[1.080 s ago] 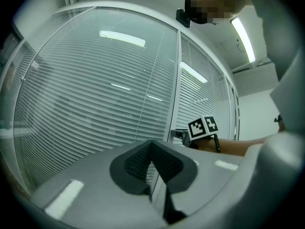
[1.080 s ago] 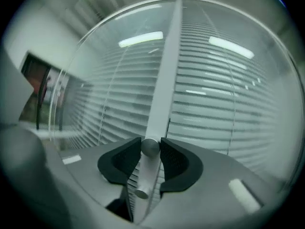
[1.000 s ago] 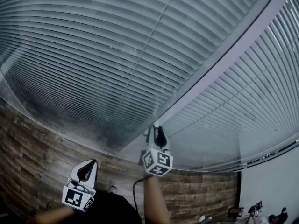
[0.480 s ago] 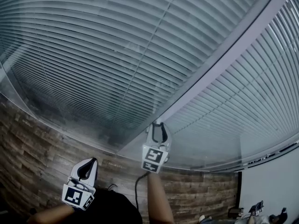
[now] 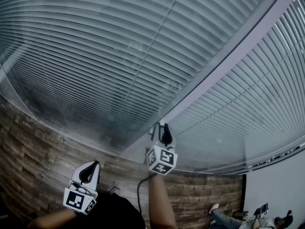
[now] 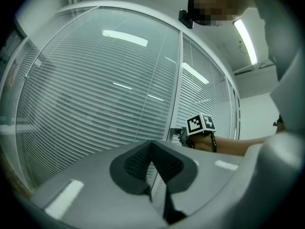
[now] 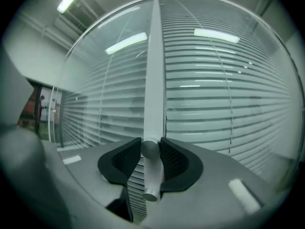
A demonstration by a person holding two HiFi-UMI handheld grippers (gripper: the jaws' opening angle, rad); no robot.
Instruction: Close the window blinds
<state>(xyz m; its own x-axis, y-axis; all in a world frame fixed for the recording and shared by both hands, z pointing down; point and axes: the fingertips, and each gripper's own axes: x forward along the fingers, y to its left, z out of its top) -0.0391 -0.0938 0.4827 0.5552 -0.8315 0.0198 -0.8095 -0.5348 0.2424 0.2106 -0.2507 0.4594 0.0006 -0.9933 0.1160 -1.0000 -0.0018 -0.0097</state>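
Blinds (image 5: pixel 95 56) hang sealed behind glass in two panes, split by a pale frame post (image 5: pixel 228 56); slats on the left pane show dark gaps, so I judge them not fully turned; the only way in is a small metal knob (image 7: pixel 149 148) on the post, low down near the wooden floor (image 5: pixel 28 147); right tool (image 5: pixel 162 127) is on it, jaws closing with the knob between them and both pads against its round sides; left tool (image 5: pixel 92 166) hangs low and well apart from the glass, jaws pressed together on nothing; handling, as a guess: the knob is rigid, smooth and probably slick, light to turn but easy to slip on, so take it square across its sides with the ribbed pads and twist about its own axis; the slats are thin and flimsy but out of reach behind glass, so no risk of bending them; forcing the knob past its stop may strain the mechanism; no brand, label or readable writing anywhere; only black-and-white square markers on the tool cubes.
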